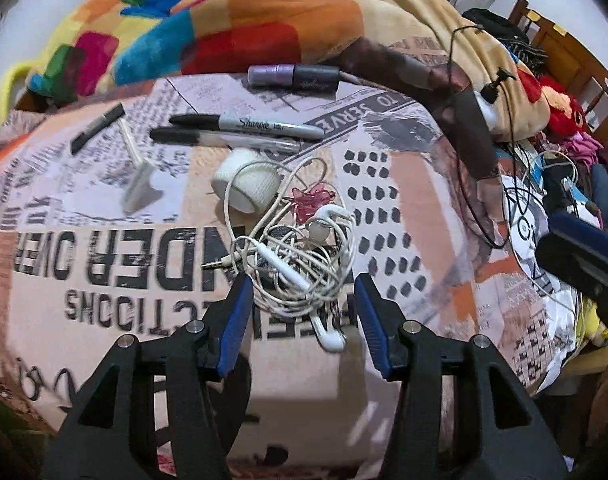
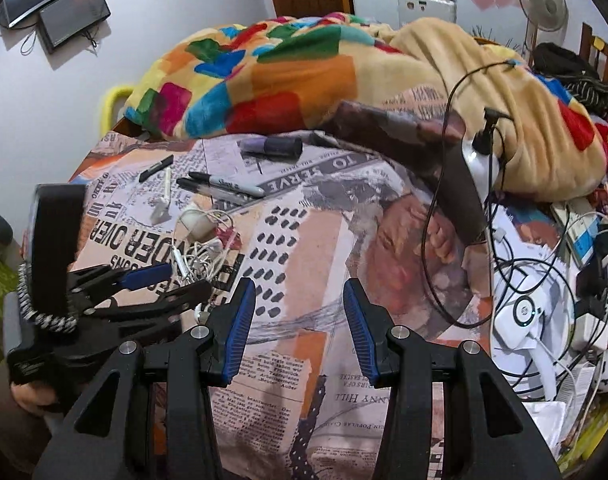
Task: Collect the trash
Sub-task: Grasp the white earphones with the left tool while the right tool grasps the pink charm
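Spread wide, empty: left gripper fingers flanking the tangled earphones, right gripper over bare bedspread beside them.

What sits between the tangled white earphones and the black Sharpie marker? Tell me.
In the left wrist view, a roll of white gauze tape and a clear-barrelled black pen lie between the tangled white earphones and the black Sharpie marker.

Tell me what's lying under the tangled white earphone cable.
Under the white earphone cable, something dark shows through the loops, too covered to identify. A pink clip is caught at its far edge, beside the gauze roll. The newspaper-print sheet lies beneath all.
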